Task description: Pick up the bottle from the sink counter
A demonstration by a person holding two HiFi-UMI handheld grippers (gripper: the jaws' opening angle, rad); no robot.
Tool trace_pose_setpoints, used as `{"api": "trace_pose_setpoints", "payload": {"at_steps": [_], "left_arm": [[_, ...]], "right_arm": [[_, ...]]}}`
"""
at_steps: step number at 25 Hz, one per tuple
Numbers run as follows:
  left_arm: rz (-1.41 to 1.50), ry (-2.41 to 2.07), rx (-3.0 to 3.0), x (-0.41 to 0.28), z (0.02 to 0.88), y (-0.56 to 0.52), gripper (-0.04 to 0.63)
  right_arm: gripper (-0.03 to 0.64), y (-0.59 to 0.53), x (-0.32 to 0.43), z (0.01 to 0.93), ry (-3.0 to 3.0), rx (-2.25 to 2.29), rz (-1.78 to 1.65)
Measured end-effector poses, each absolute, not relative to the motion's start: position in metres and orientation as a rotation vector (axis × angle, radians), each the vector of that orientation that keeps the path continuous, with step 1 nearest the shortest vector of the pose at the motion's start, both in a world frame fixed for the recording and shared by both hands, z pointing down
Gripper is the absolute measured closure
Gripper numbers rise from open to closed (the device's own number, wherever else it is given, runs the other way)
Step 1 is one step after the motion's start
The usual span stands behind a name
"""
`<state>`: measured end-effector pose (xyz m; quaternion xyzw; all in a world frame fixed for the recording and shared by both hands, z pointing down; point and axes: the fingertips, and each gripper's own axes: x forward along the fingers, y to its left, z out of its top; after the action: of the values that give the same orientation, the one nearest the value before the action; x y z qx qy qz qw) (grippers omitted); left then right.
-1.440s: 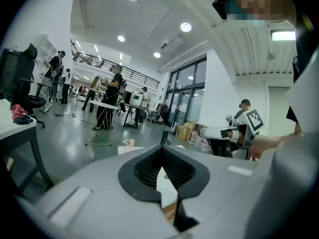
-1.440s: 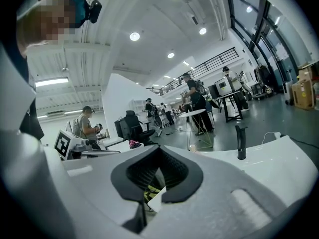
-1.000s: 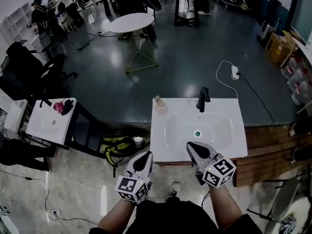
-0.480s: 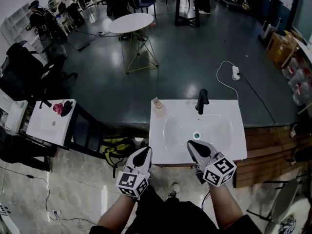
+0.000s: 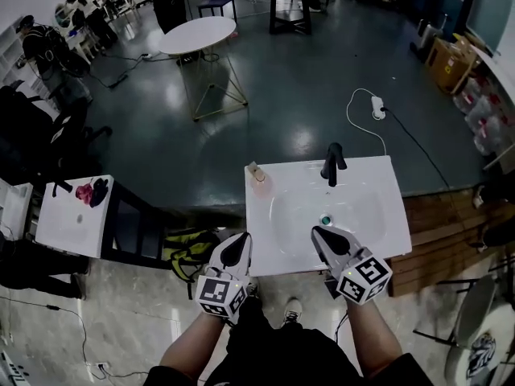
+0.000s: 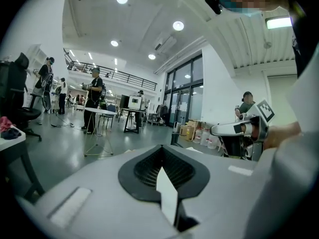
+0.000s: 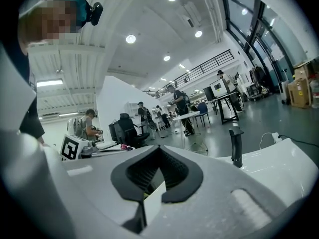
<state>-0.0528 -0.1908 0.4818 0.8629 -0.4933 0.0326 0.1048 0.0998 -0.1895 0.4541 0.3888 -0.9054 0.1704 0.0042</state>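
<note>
Bottle (image 5: 259, 178) on sink counter (image 5: 390, 230) corner; left tongs (image 5: 239, 244), right tongs (image 5: 323, 236) pressed together, empty, roughly level.

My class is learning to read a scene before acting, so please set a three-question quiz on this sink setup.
1. True or false: the left gripper holds the bottle.
2. Which corner of the sink counter is the bottle at? A far left; B near right; C far right.
3. Fill in: the right gripper has its jaws ____.
Key: 1 false; 2 A; 3 shut.
</note>
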Motion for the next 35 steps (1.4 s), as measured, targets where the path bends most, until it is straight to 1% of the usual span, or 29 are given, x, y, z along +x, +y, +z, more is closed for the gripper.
{"api": "trace_pose_setpoints", "payload": {"at_steps": [15,17,20,28,35], "left_arm": [[0.158,-1.328,2.625,-0.064,0.510,-0.265,0.591],[0.162,-1.313,2.629,-0.064,0.514,-0.273,0.565],[0.173,-1.290,2.633,-0.063,0.523,-0.286,0.557],[0.236,-1.250,2.654,-0.055,0.554,-0.321,0.455],[0.268,-1.215,2.684,-0.039,0.576,-0.352,0.433]], "right_arm": [[0.617,-0.236,0.077,0.477,-2.748,1.370,0.577],[0.617,-0.240,0.077,0.481,-2.736,1.386,0.588],[0.617,-0.248,0.077,0.488,-2.715,1.414,0.607],[0.617,-0.263,0.079,0.509,-2.668,1.475,0.657],[0.615,-0.278,0.084,0.528,-2.625,1.523,0.685]]}}
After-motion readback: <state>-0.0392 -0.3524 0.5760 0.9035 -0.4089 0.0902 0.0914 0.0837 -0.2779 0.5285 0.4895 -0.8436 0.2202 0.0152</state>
